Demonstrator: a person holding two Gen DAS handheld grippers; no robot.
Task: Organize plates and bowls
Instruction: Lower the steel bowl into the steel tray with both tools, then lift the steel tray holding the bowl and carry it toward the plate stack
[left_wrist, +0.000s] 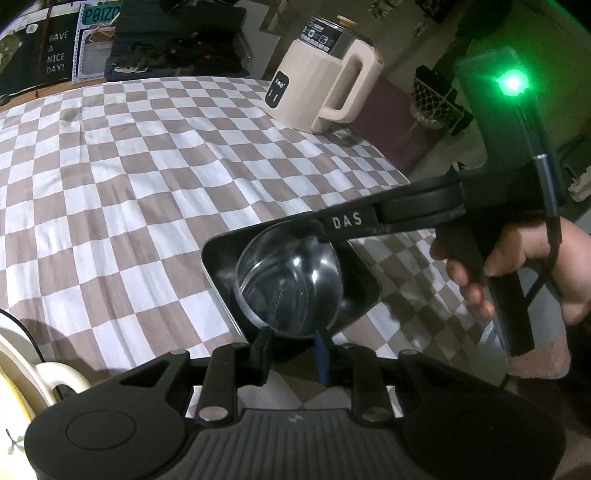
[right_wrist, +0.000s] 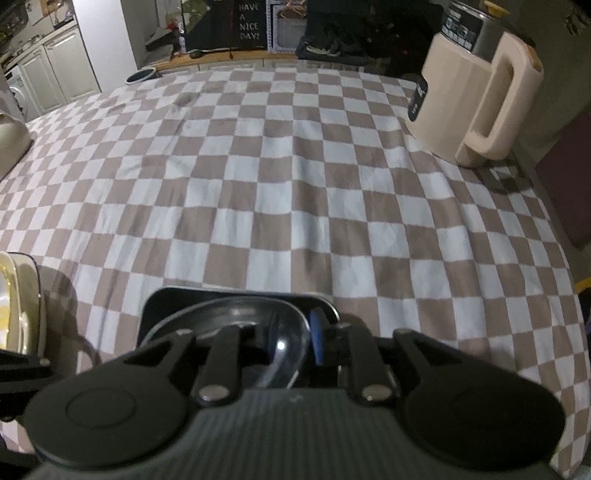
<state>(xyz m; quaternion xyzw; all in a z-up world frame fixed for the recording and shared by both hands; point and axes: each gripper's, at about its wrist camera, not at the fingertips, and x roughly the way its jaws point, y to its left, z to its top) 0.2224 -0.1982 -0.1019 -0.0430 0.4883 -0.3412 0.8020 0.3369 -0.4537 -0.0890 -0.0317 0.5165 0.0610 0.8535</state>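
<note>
One glass bowl (left_wrist: 290, 278) sits in a black tray (left_wrist: 364, 284) on the checked cloth (left_wrist: 147, 184). Both grippers tilt down at it. Left gripper (left_wrist: 291, 349) and right gripper (right_wrist: 291, 343) straddle its rim, jaws narrow, grip unclear. A hand (left_wrist: 517, 266) holds the right one.

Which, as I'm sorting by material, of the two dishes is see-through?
The round clear glass bowl. It sits in the black rectangular tray, which is opaque.
</note>
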